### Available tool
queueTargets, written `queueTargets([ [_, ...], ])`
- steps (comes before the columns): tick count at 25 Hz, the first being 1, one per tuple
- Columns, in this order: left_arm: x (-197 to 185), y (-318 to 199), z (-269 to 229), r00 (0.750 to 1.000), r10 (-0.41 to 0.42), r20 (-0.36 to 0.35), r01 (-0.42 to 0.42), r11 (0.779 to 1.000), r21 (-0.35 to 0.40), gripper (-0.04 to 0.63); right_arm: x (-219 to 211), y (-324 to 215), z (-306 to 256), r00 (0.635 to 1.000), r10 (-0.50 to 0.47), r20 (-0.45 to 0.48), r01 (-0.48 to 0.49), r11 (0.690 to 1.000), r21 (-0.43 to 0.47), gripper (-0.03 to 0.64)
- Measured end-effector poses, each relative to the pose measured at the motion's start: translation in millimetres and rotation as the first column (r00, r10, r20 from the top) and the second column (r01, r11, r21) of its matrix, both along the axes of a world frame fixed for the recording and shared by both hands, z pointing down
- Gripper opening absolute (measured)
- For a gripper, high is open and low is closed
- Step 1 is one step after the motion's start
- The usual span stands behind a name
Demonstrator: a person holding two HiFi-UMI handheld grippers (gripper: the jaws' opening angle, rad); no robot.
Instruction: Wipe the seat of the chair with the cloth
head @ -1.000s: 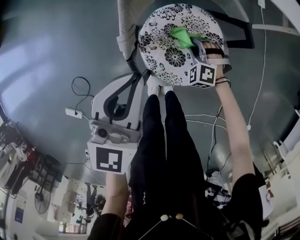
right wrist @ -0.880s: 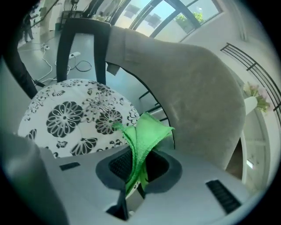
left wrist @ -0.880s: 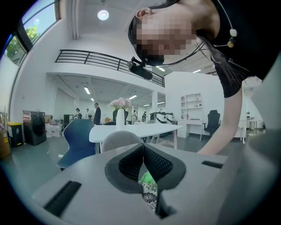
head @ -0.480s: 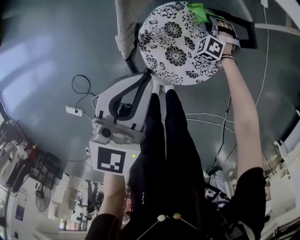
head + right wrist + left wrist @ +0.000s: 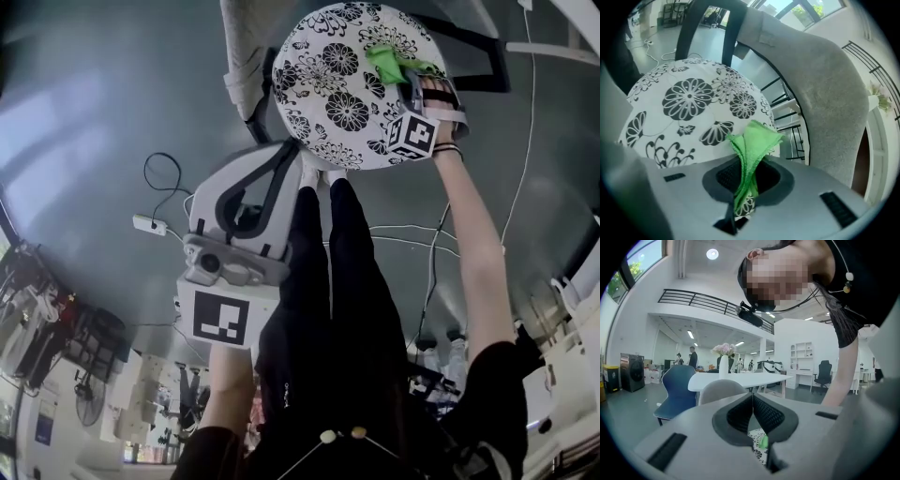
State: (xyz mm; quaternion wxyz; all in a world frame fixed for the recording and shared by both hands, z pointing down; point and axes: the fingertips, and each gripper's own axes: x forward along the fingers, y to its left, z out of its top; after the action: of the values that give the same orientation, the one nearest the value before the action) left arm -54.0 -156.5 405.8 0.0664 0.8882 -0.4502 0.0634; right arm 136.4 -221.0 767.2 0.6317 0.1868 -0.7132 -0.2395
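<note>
Toward the right edge of the round, flower-patterned chair seat (image 5: 337, 94), the right gripper (image 5: 747, 176) has its jaws clamped on the green cloth (image 5: 752, 145). The cloth's bunched free end lies against the seat fabric, close to the grey backrest (image 5: 825, 93). Off the seat, past its near edge and beside the person's black-clad legs (image 5: 328, 281), the left gripper (image 5: 753, 399) has its ribbed jaws pressed together at the tips with nothing between them.
</note>
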Motion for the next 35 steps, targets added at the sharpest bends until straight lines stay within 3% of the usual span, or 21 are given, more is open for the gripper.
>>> queueTargets([
  [6,2,-3,0,1.000,0.003,0.009,-0.003,1.000,0.007,0.006,1,90,4,0.998,-0.057,0.018,0.058,0.996,-0.072,0.049],
  [10,4,-2,-1,1.000,0.001,0.005,-0.002,1.000,0.005,0.006,-4,159,5,0.992,-0.124,0.032,0.128,0.980,-0.155,0.050],
  [14,9,-2,-3,1.000,0.011,0.003,-0.011,1.000,0.012,0.006,-3,209,8,0.990,-0.133,0.048,0.140,0.965,-0.222,0.051],
  [21,14,5,-10,1.000,0.021,0.020,-0.021,1.000,0.021,0.006,-2,242,-4,0.995,-0.026,0.098,0.056,0.948,-0.312,0.051],
  [24,13,5,-24,0.999,0.015,0.038,-0.017,0.999,0.038,0.006,-3,226,-38,0.970,0.145,0.196,-0.077,0.945,-0.317,0.051],
  [26,9,5,-35,0.999,-0.004,0.044,0.002,0.999,0.039,0.006,-5,204,-82,0.888,0.330,0.319,-0.220,0.916,-0.335,0.051],
  [28,3,4,-50,0.999,-0.038,0.026,0.038,0.999,0.031,0.006,-3,175,-139,0.743,0.502,0.443,-0.368,0.859,-0.357,0.051],
  [30,-3,2,-71,0.997,-0.078,-0.030,0.078,0.997,0.013,0.006,4,150,-202,0.581,0.605,0.544,-0.483,0.795,-0.369,0.051],
  [32,-9,3,-100,0.990,-0.110,-0.086,0.110,0.994,-0.004,0.006,12,132,-265,0.460,0.628,0.627,-0.544,0.758,-0.360,0.051],
  [35,-15,8,-142,0.986,-0.138,-0.094,0.137,0.990,-0.008,0.006,16,110,-358,0.342,0.582,0.738,-0.588,0.745,-0.316,0.051],
])
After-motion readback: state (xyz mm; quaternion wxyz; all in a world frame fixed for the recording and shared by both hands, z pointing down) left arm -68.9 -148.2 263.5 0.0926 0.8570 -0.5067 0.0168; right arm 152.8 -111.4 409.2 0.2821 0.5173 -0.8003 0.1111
